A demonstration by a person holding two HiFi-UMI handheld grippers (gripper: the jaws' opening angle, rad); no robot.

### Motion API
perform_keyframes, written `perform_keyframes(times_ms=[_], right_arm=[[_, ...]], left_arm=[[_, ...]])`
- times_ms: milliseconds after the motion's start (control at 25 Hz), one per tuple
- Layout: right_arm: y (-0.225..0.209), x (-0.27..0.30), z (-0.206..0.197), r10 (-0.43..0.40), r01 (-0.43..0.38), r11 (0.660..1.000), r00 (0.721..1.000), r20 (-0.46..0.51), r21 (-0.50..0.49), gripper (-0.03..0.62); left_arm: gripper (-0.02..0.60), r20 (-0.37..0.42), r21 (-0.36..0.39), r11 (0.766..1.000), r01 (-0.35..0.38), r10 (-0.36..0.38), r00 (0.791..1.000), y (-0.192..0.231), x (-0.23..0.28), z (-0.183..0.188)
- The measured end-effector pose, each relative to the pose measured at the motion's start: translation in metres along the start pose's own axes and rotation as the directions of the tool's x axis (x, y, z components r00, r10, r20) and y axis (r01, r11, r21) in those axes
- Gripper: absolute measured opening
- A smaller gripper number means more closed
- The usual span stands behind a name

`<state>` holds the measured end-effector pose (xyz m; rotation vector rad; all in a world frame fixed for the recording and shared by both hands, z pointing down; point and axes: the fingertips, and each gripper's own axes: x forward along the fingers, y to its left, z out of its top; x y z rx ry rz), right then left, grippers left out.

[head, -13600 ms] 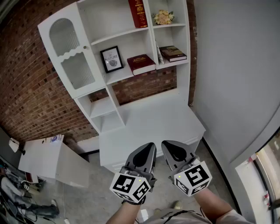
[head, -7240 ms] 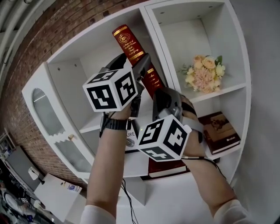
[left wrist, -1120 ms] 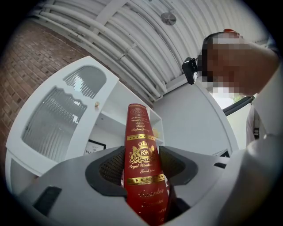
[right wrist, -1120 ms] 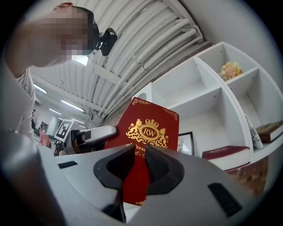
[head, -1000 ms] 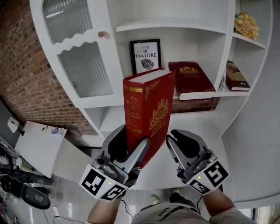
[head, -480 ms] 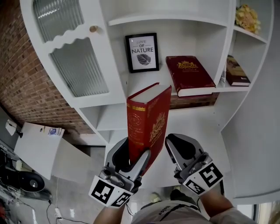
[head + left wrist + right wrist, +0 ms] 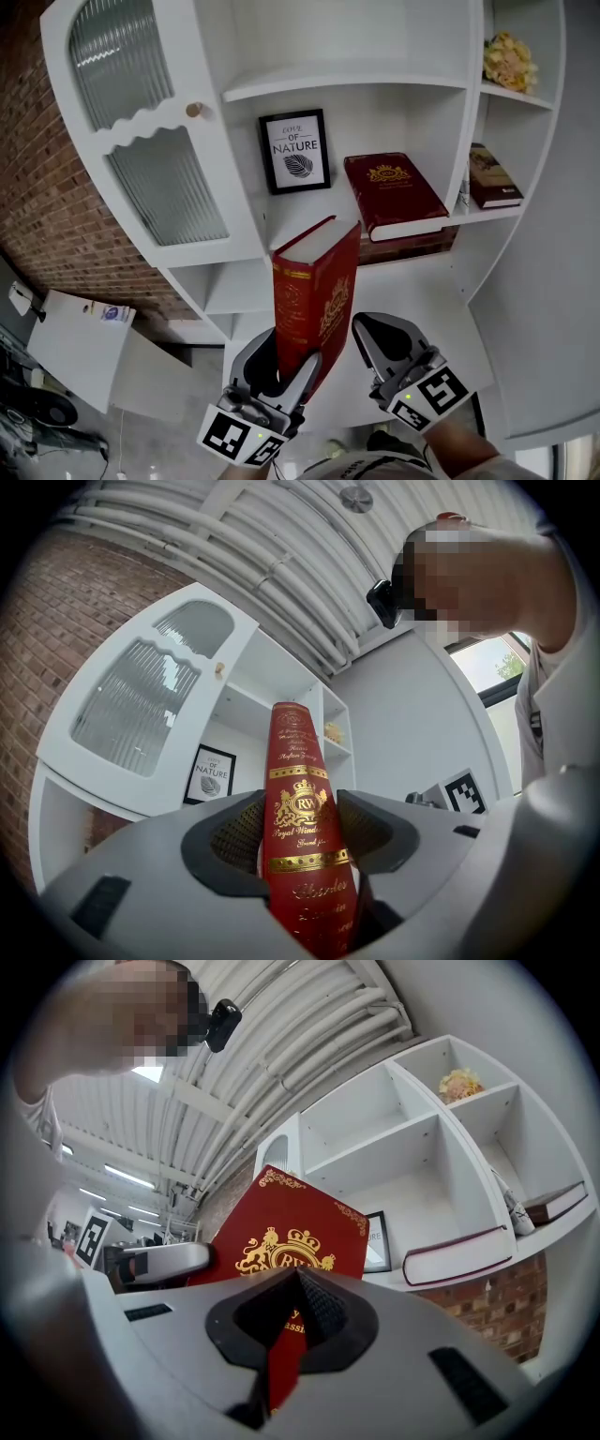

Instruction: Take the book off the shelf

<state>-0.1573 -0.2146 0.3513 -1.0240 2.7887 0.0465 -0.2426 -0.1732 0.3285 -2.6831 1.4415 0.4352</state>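
Note:
The red book with gold print stands upright in front of the white shelf unit, off its shelves. My left gripper is shut on the book's lower end, spine toward me. In the left gripper view the pads press both sides of the book, at the left gripper. My right gripper hovers just right of the book, jaws closed together and empty. In the right gripper view the book's cover shows behind the right gripper.
On the shelf lie a second red book and a brown book, beside a framed "NATURE" print. Flowers sit higher up. A glass cabinet door is at left, a brick wall behind, a white counter below.
The book and both grippers have come down and away from the shelves. The right gripper's jaws, apart a second ago, have closed together. The left grip on the book is unchanged.

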Motion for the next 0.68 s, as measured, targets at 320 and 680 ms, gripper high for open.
perform_keyframes(times_ms=[320, 680], right_arm=[[-0.003, 0.003, 0.006, -0.017, 0.017, 1.0, 1.0, 0.006, -0.013, 0.017], [0.001, 0.004, 0.011, -0.015, 0.015, 1.0, 1.0, 0.011, -0.027, 0.017]], left_arm=[[0.25, 0.009, 0.021, 1.0, 0.014, -0.014, 1.0, -0.002, 0.002, 0.008], [0.25, 0.013, 0.025, 1.0, 0.017, -0.017, 1.0, -0.005, -0.002, 0.014]])
